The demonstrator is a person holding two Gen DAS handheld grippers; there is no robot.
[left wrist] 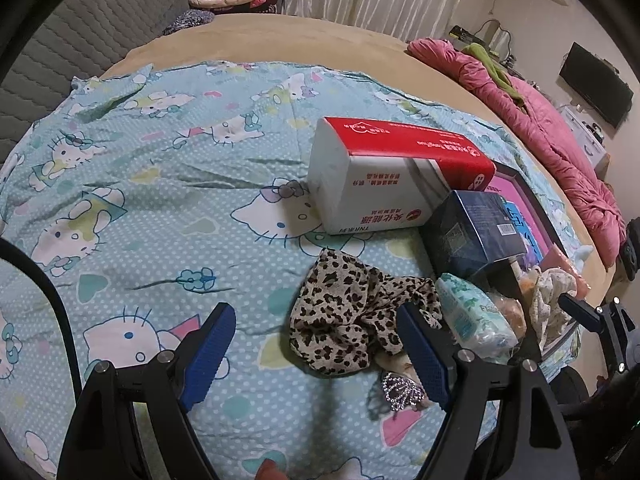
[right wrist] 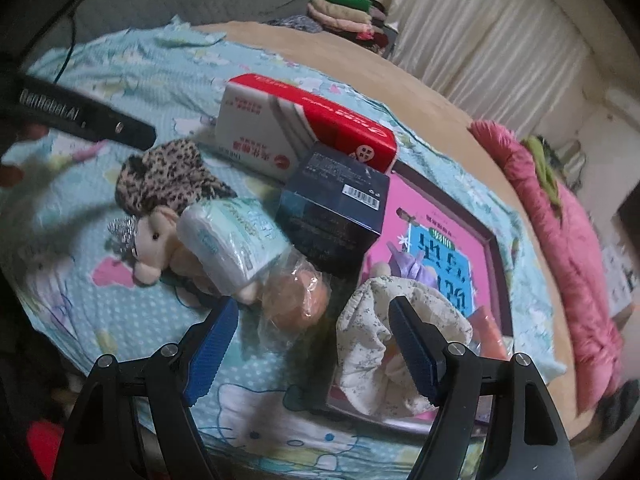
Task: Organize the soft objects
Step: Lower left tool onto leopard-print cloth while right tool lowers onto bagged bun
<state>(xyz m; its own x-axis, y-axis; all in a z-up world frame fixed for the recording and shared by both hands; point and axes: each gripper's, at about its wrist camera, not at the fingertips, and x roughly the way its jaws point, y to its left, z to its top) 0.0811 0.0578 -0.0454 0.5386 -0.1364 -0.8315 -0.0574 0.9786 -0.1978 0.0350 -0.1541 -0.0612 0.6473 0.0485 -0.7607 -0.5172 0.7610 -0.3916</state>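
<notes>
Left gripper point(left wrist: 316, 354): I am holding its blue pads wide apart and empty, hanging low over the cartoon-cat bedsheet point(left wrist: 160, 168).
Right gripper point(right wrist: 312, 354): I am keeping its pads apart too, gripping nothing; the right pad point(right wrist: 412, 360) is lying against the floral cloth point(right wrist: 372, 360).
Leopard-print cloth point(left wrist: 352, 320): a crumpled soft item sitting at about one o'clock from the left gripper, close to its right pad.
Plush doll point(right wrist: 156, 248): it is lying face-up at ten o'clock in the right wrist view, wearing a silver tiara point(right wrist: 122, 232), partly under the tissue pack point(right wrist: 228, 248).
Bagged orange toy point(right wrist: 296, 296): it is resting at twelve o'clock of the right gripper, between the pads' line of approach.
Hard items: the red-and-white tissue carton point(left wrist: 392, 172), the dark blue box point(left wrist: 472, 232) and the pink picture book point(right wrist: 440, 248) are crowding the pile at one to two o'clock.
Step in hand (my judgement): I am selecting a soft piece to lift out of the clutter.
Technique: I am aiming to pinch a raised fold of the leopard-print cloth, lowering both pads past it before closing, and lifting straight up so the doll beneath is not dragging along.
Risk: the cloth may be snagging on the tiara.
</notes>
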